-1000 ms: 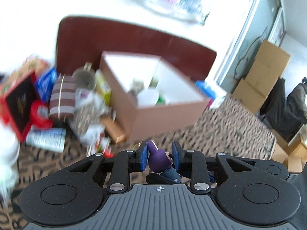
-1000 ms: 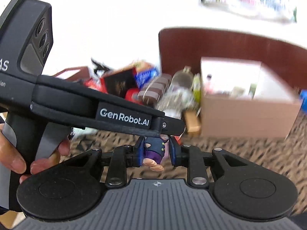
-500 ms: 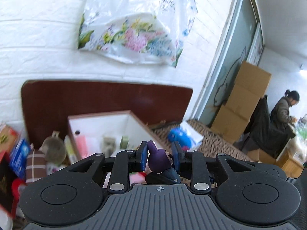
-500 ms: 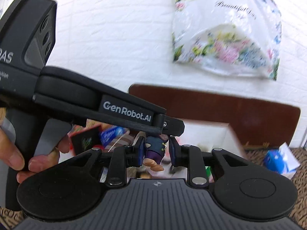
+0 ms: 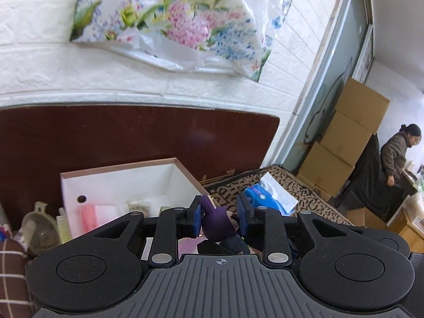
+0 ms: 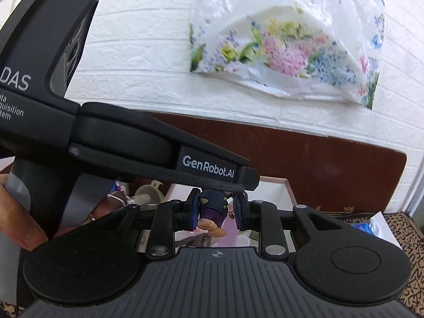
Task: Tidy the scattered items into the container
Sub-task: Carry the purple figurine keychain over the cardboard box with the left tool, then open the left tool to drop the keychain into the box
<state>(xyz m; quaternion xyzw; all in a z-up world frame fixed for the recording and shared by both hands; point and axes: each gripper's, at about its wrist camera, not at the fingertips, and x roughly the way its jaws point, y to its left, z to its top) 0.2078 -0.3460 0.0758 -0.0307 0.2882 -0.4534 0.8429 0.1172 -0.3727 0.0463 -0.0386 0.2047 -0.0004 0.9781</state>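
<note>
Bright, even daylight; fisheye bending at edges (slight motion blur).

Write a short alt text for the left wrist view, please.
The left gripper holds a small purple toy figure between its blue-padded jaws, in front of an open white cardboard box with a few items inside. Behind stand a dark brown board and a white brick wall with a flowered plastic bag.

Purple figurine (image 5: 216, 222); white-lined box (image 5: 119, 182); floral plastic bag (image 5: 182, 21); dark red-brown board (image 5: 132, 135); letter-patterned cloth (image 5: 299, 198).
</note>
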